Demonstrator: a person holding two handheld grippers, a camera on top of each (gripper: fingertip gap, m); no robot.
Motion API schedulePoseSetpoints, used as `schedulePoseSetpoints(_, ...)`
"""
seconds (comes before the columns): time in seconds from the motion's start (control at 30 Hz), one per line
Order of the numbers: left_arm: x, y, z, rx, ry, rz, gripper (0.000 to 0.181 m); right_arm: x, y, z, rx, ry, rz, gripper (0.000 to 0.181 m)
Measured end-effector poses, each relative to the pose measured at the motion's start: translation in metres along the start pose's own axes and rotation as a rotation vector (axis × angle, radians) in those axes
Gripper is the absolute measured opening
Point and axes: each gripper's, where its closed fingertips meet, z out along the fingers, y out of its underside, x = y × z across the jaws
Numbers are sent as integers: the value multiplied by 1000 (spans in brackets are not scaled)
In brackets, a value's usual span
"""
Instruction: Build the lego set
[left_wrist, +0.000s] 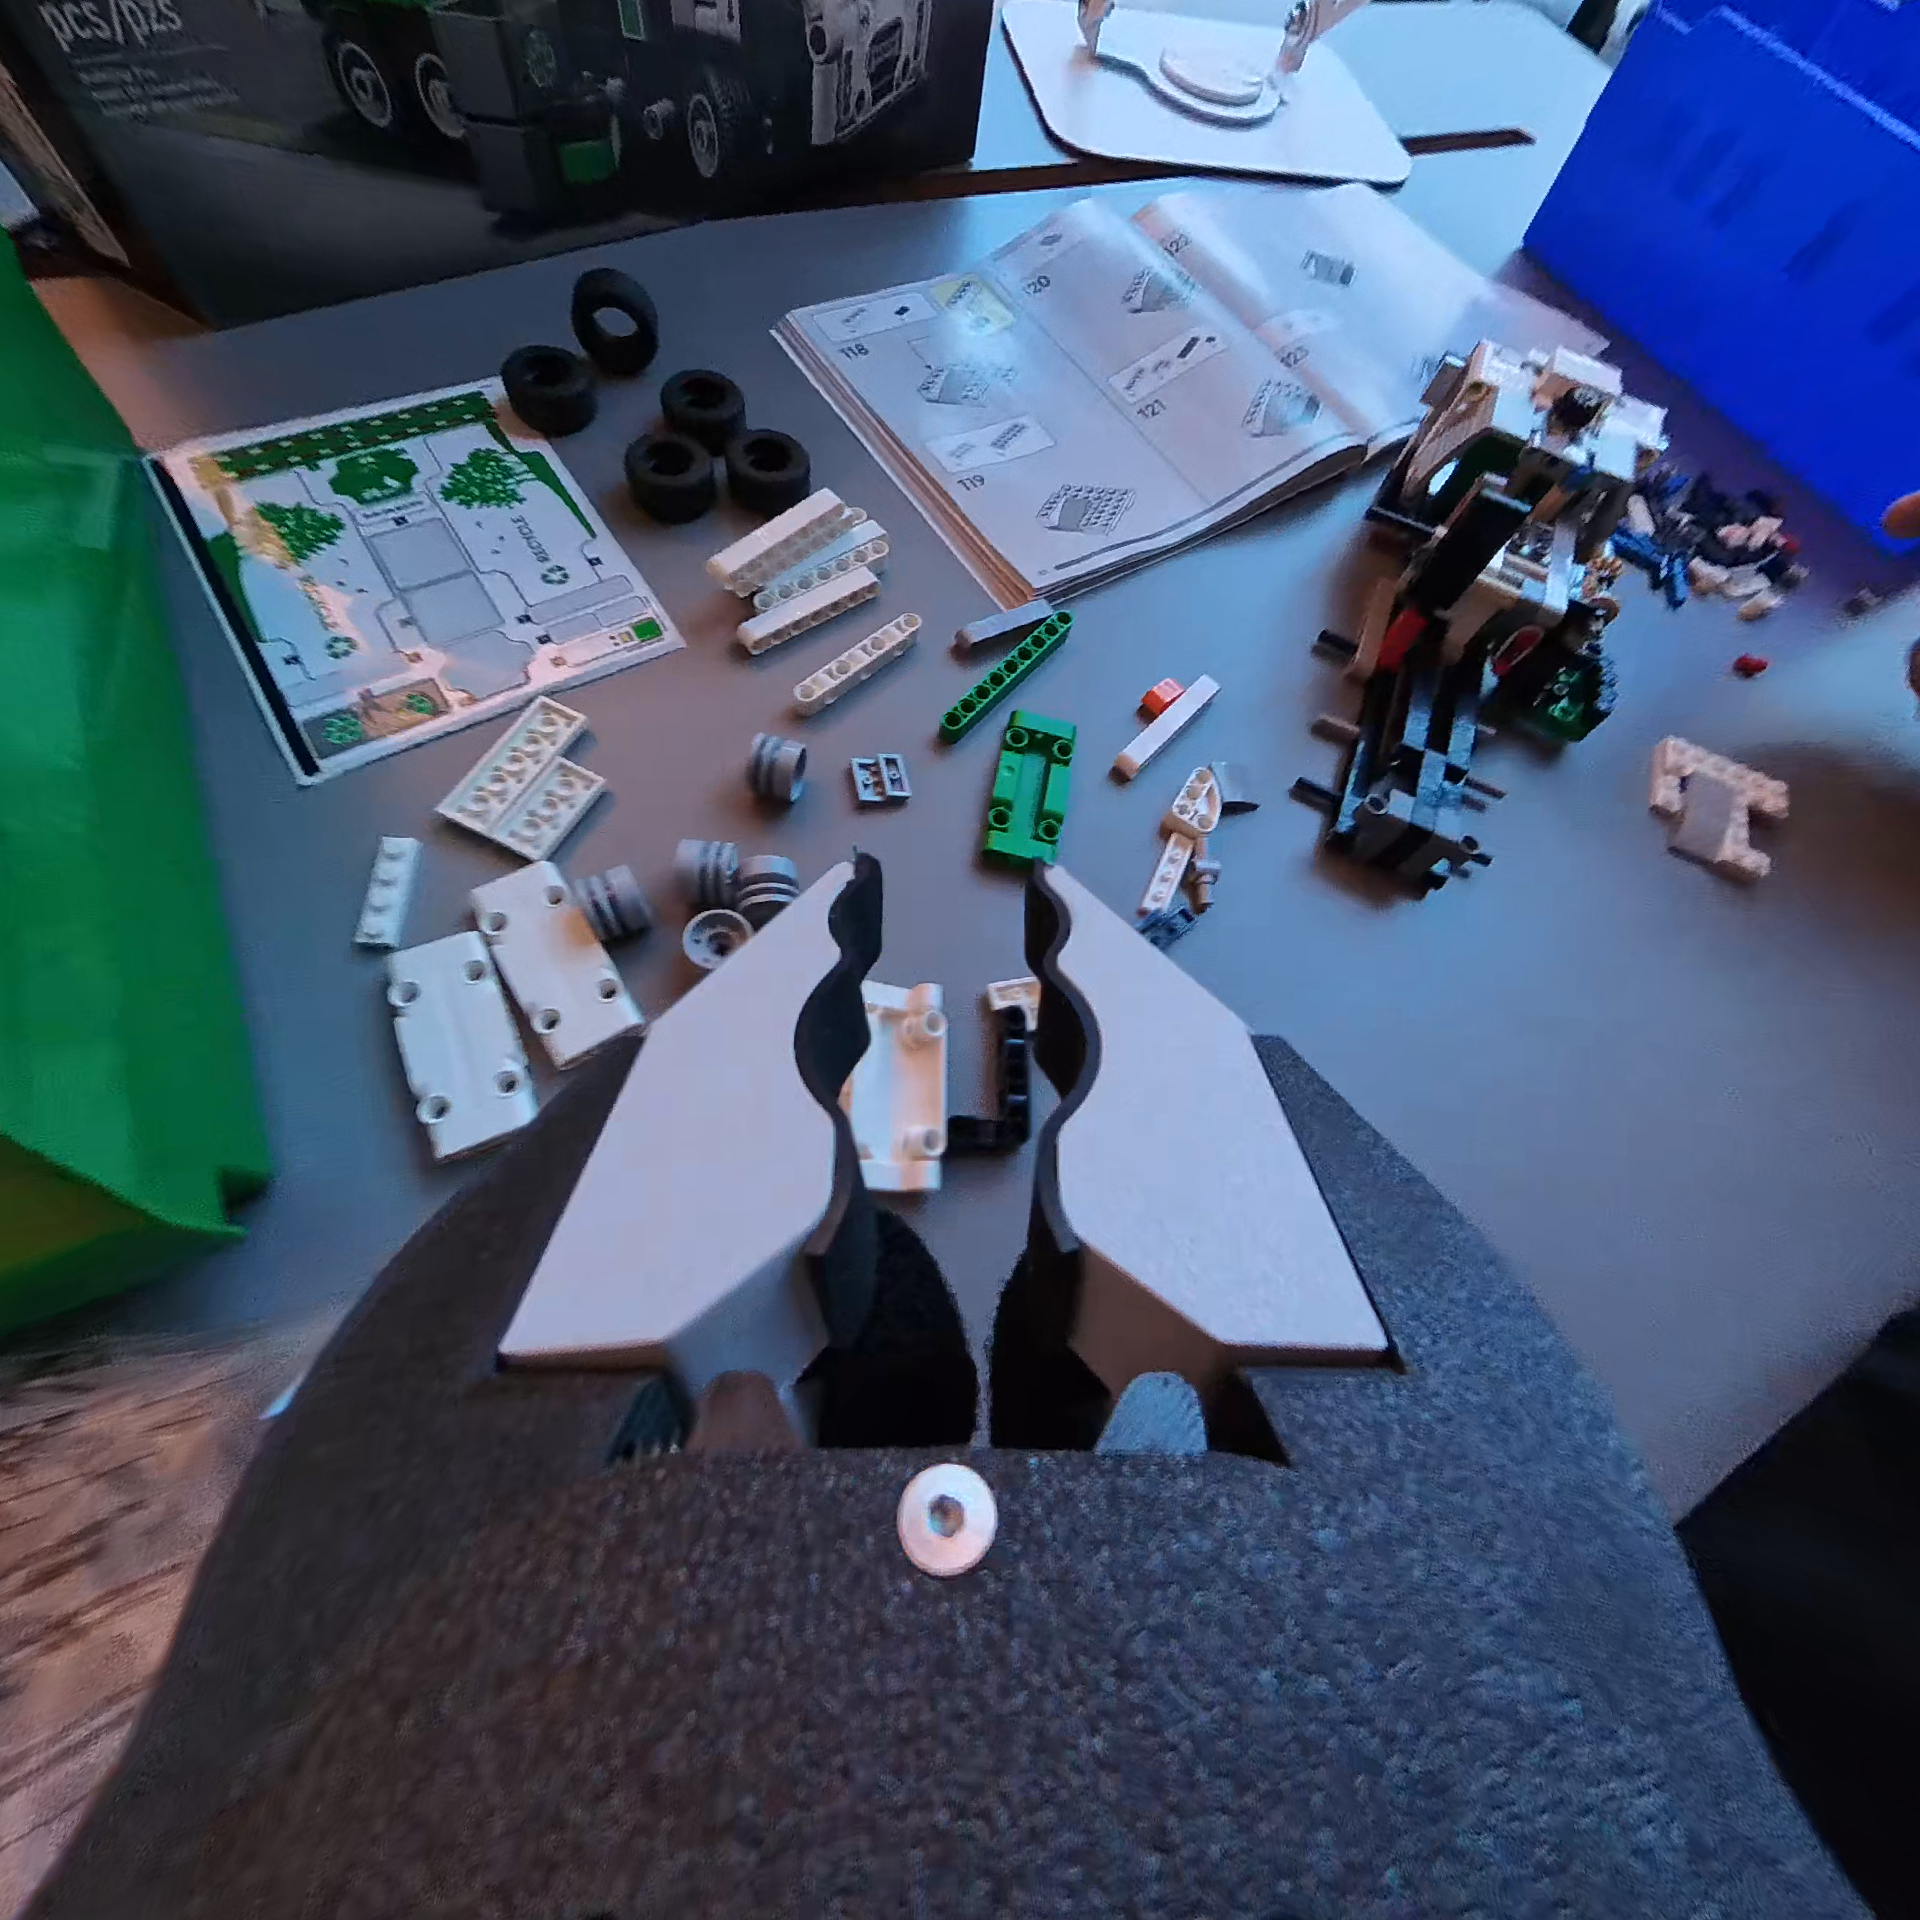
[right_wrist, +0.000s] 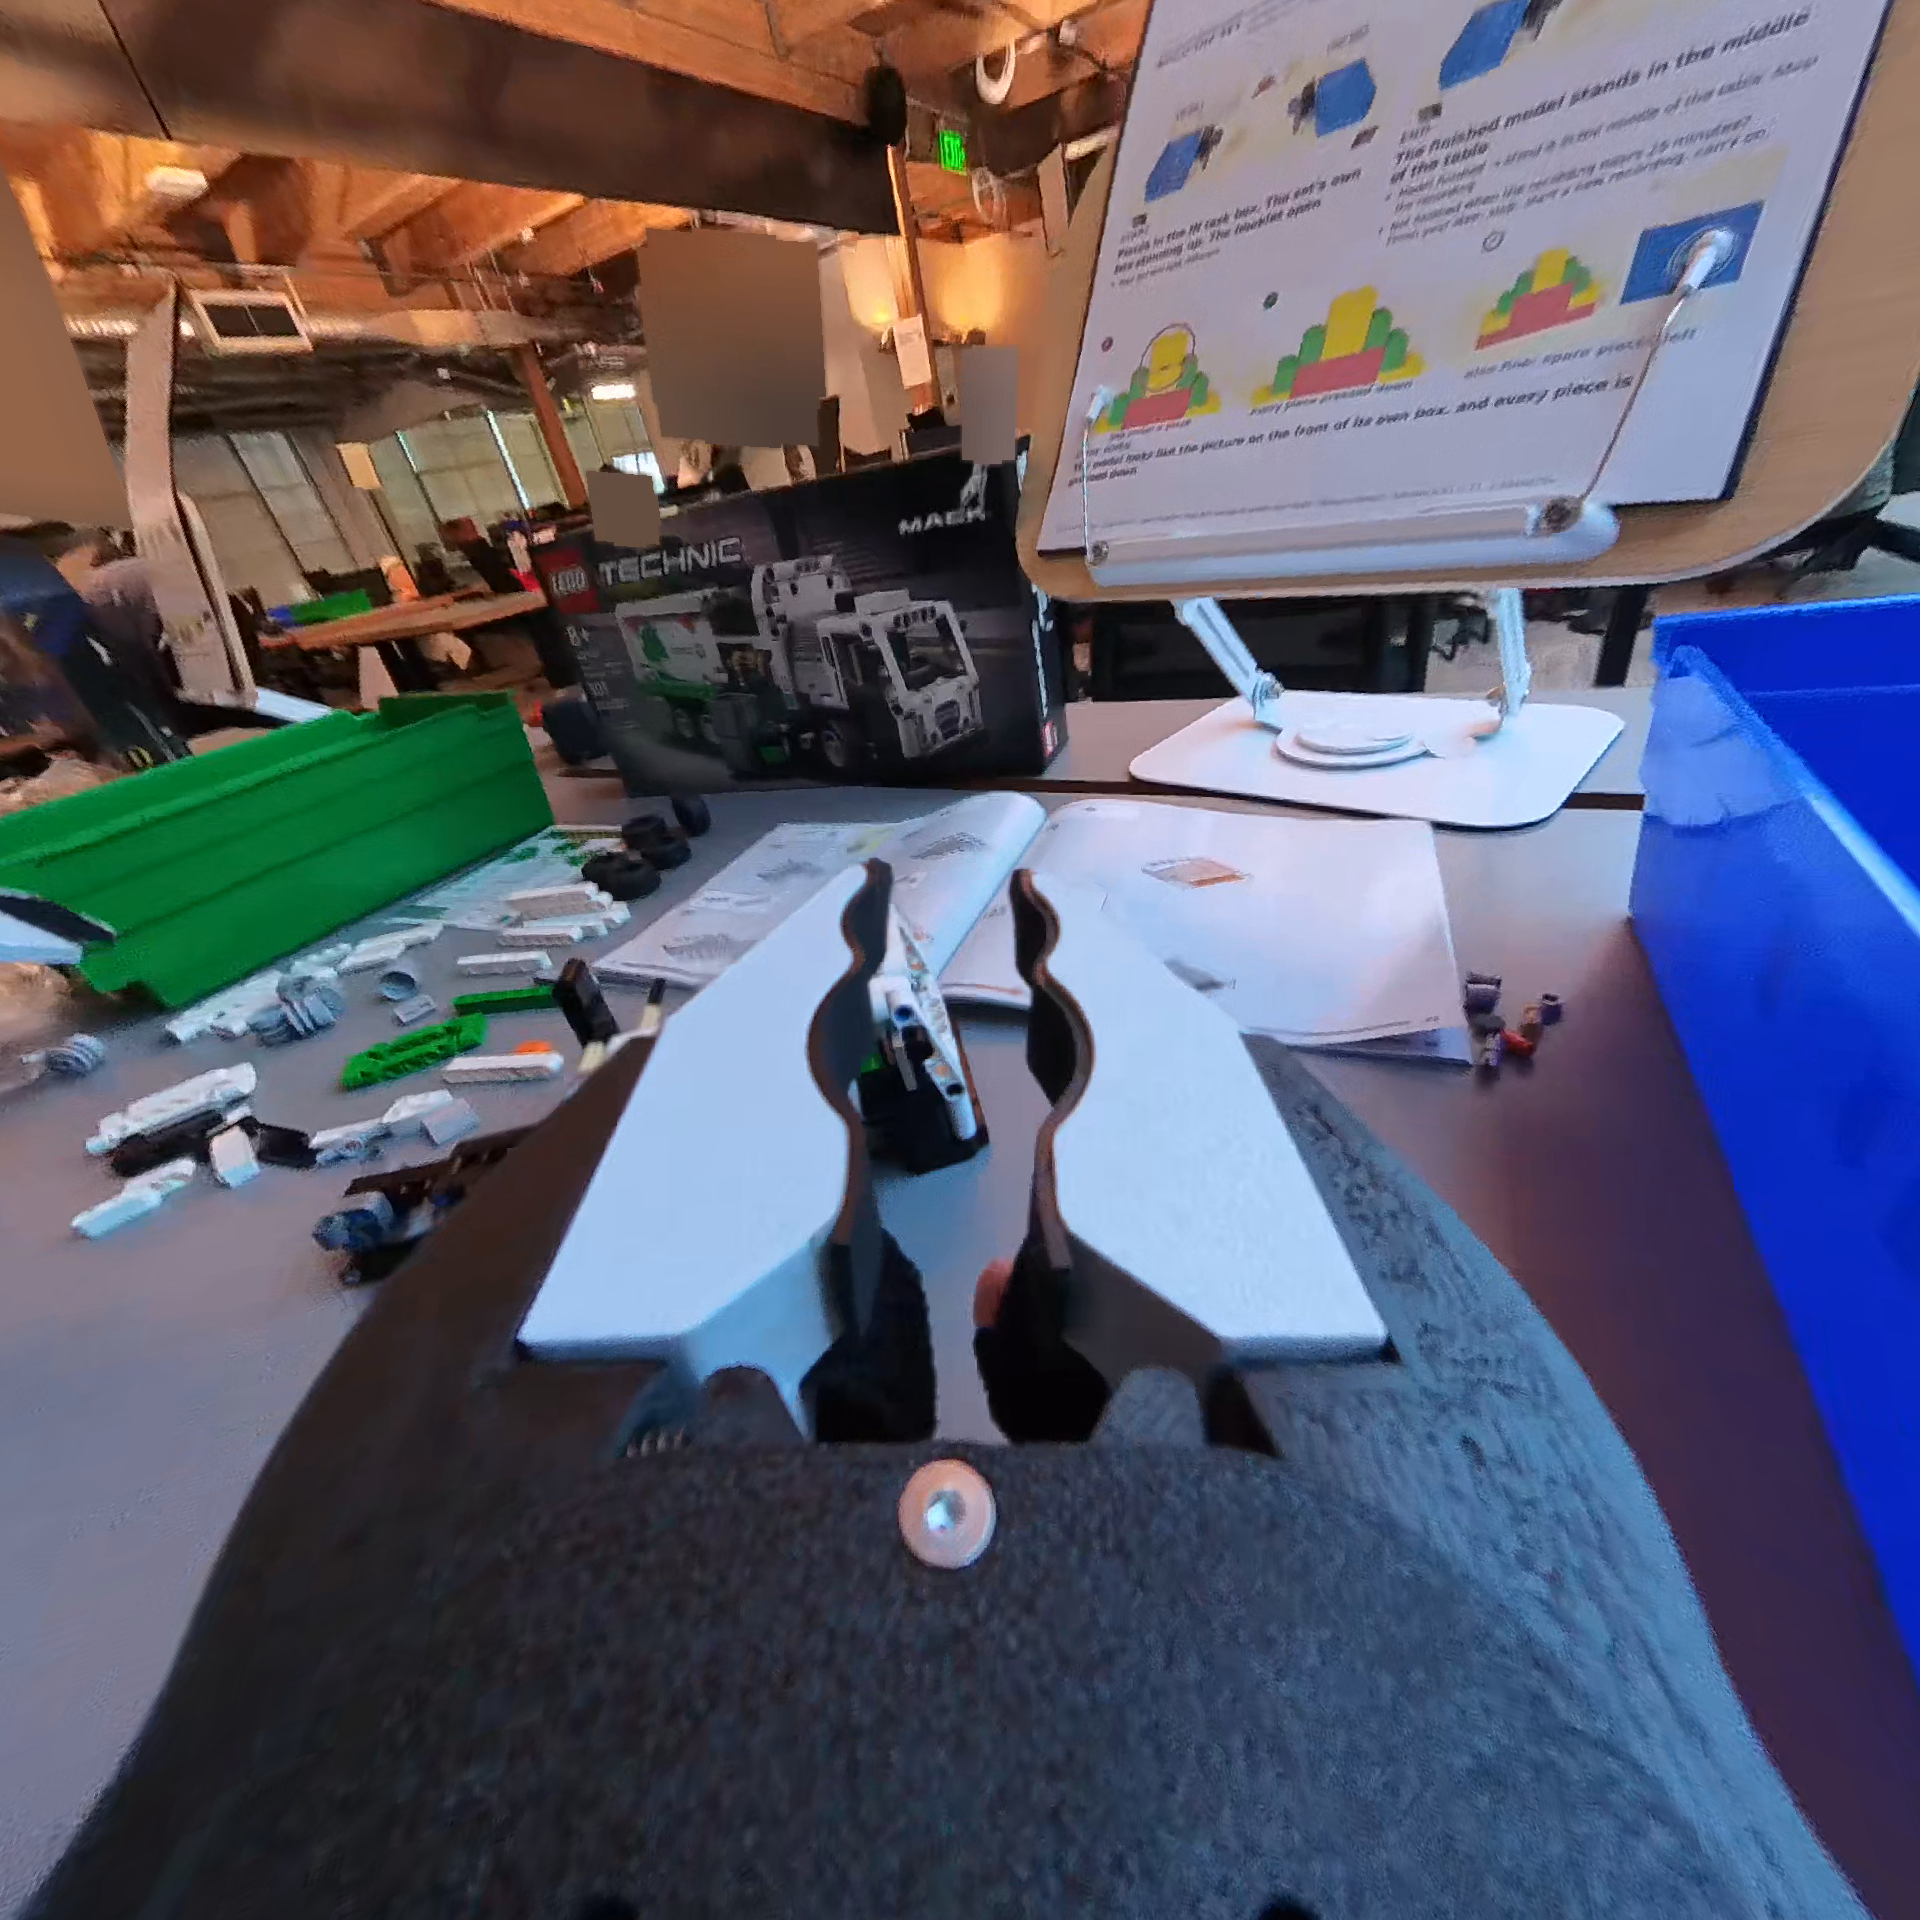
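Note:
My left gripper (left_wrist: 951, 883) is open and empty, above loose parts on the grey table (left_wrist: 1455, 1091). A white panel (left_wrist: 904, 1081) and a black L-shaped beam (left_wrist: 987, 1096) lie between its fingers. A green panel (left_wrist: 1029, 784) and a green beam (left_wrist: 1003, 675) lie just ahead. The partly built truck model (left_wrist: 1475, 623) stands to the right. My right gripper (right_wrist: 951, 883) is open, low over the table, with that model (right_wrist: 920, 1070) showing in its gap, beyond the fingers. The open booklet (left_wrist: 1122, 395) lies behind.
Black tyres (left_wrist: 696, 436), white beams (left_wrist: 810, 561), grey hubs (left_wrist: 727, 883), a sticker sheet (left_wrist: 405, 561) and a white sub-assembly (left_wrist: 1714, 805) lie around. A green bin (right_wrist: 270, 842) stands left, a blue bin (right_wrist: 1787, 935) right, the set box (right_wrist: 831, 644) and a sheet stand (right_wrist: 1382, 758) behind.

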Motion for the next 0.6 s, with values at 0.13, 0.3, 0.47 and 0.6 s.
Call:
schedulePoseSetpoints(0.13, -6, -6, -11, 19, -27, 38, 26, -12, 6, -3, -33, -28, -1, 14)
schedulePoseSetpoints(0.3, -4, 11, -18, -3, -38, 51, 25, -32, 15, -13, -39, -82, 10, 14)
schedulePoseSetpoints(0.47, 0, 29, -22, -42, -40, 74, 24, -37, 19, -19, -42, -81, -34, 12)
schedulePoseSetpoints(0.6, 33, 46, -17, -83, 116, 92, 21, -37, 24, -15, -72, -88, -31, 12)
